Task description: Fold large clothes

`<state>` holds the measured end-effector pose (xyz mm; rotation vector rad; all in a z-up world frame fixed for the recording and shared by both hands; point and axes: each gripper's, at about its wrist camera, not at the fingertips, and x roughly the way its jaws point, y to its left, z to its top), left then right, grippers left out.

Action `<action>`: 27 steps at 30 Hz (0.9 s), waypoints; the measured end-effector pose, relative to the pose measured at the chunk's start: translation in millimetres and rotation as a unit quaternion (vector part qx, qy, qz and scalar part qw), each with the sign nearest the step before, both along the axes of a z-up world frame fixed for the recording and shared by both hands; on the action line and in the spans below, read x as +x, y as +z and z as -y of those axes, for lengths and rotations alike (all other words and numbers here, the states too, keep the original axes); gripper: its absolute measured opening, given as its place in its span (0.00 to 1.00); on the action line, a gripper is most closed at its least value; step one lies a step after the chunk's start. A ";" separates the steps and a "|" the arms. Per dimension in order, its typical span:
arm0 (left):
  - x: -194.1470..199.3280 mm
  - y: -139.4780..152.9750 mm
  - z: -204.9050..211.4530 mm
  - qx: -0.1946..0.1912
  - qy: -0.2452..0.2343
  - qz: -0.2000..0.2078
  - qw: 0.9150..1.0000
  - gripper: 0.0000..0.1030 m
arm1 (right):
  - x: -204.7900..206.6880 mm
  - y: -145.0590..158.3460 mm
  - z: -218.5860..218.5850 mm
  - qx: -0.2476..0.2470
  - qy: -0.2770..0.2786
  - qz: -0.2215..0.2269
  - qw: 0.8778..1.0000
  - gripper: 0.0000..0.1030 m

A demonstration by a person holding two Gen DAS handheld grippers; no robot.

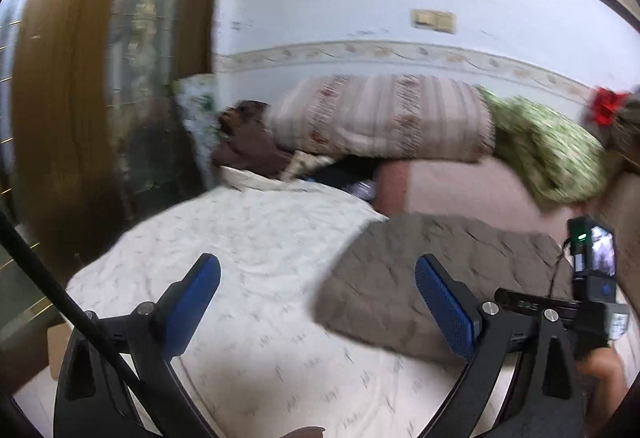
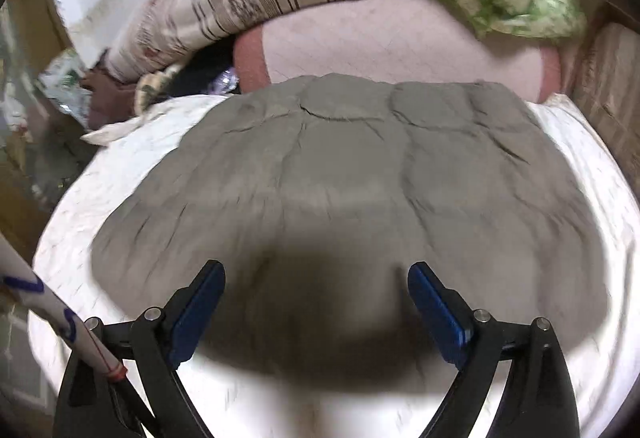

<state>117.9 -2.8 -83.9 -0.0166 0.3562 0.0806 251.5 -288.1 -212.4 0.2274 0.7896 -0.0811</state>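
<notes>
Grey quilted padded garment (image 2: pixel 340 174) lies as a flat folded rectangle on the white printed bedsheet (image 2: pixel 600 174), mid-bed. Left gripper (image 1: pixel 316 302) and right gripper (image 2: pixel 316 310) both hang above it with jaws spread wide, nothing between the pads — fold looks laid down. Next move, I'd judge: pick opposite corners of one short edge, pinch all layers, carry over evenly so the padding doesn't bunch. Soft mattress — press lightly. Striped beige pillow (image 1: pixel 380 118) and green floral bedding (image 1: pixel 548 150) crowd the far side against the pale wall; wooden door frame (image 1: pixel 52 110) on the left.
</notes>
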 end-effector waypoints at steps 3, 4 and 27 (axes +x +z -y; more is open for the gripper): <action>-17.9 -6.1 9.4 -0.014 -0.041 -0.029 0.999 0.95 | -65.2 4.1 3.2 -0.028 -0.027 0.018 0.999 0.93; -21.4 -7.8 11.3 -0.022 -0.047 -0.036 0.998 0.95 | -82.7 3.5 4.8 -0.037 -0.036 0.020 0.998 0.93; -60.2 -46.7 73.1 0.005 -0.092 -0.169 0.981 0.95 | -196.4 -21.1 3.2 -0.050 -0.073 -0.009 0.996 0.93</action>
